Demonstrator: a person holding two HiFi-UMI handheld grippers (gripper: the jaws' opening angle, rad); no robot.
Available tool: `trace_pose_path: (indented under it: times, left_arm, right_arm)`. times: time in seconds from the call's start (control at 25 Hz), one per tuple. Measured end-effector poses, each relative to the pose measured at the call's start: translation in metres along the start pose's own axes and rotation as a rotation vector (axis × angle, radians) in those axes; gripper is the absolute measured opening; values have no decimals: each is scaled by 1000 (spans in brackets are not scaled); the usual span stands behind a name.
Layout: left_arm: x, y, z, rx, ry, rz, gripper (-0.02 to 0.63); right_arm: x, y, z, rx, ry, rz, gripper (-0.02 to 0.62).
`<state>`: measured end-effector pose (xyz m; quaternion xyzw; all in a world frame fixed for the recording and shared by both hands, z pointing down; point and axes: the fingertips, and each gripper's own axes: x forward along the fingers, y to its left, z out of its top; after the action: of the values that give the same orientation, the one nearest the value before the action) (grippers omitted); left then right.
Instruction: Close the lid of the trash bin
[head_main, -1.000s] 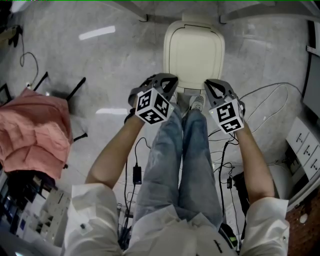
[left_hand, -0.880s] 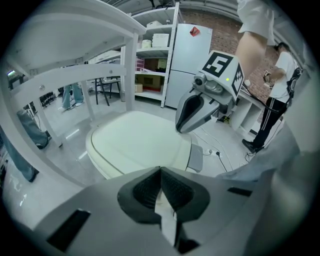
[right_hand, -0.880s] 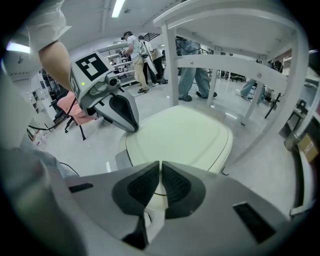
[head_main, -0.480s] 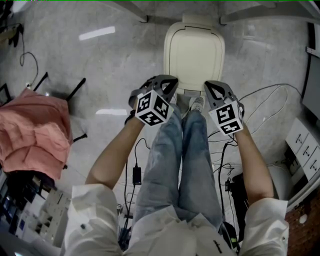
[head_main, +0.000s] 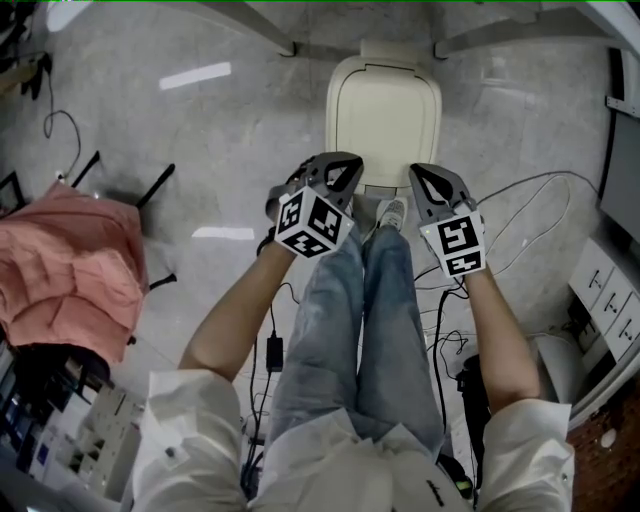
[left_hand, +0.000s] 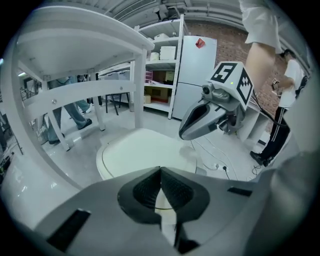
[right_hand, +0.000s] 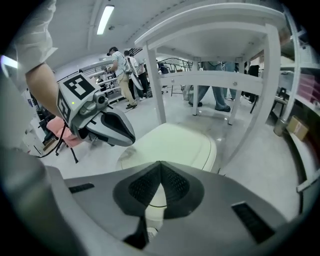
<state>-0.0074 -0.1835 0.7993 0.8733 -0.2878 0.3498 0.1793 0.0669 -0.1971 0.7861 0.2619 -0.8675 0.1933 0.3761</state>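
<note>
The trash bin's cream lid (head_main: 383, 110) lies flat down on the bin, on the floor under a white table. My left gripper (head_main: 345, 168) hovers over the bin's near left corner, jaws shut with nothing between them. My right gripper (head_main: 421, 176) hovers at the near right corner, also shut and empty. In the left gripper view the shut gripper (left_hand: 160, 170) points down at the lid (left_hand: 135, 150), with the right gripper (left_hand: 200, 120) beside it. In the right gripper view the gripper (right_hand: 160, 164) is above the lid (right_hand: 175, 142), and the left gripper (right_hand: 115, 131) is to its left.
White table legs (head_main: 268, 28) flank the bin's far side. The person's legs and a shoe (head_main: 392, 210) stand right before the bin. Cables (head_main: 520, 200) run over the floor at the right, and a pink cloth (head_main: 65, 265) lies at the left. Shelves and a fridge (left_hand: 195, 65) stand behind.
Both grippers have lifted a little above the bin's near edge and tilted slightly. The lid stays down. Both pairs of jaws remain shut.
</note>
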Motion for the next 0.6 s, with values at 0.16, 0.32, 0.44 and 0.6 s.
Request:
trace_pose_path:
  times: [0.16, 0.32, 0.44, 0.6]
  left_arm:
    - [-17, -4, 20, -47, -51, 13, 26]
    - [-40, -5, 35, -64, -70, 39, 26]
    - [-65, -5, 51, -83, -99, 66, 25]
    - [-99, -6, 75, -120, -145, 97, 26]
  right_arm:
    - [-22, -3, 18, 57, -41, -31, 18]
    - [-51, 0, 44, 120, -96, -70, 18]
    - [-80, 6, 74, 154, -155, -101, 18]
    - [-122, 10, 117, 192, -241, -148, 18]
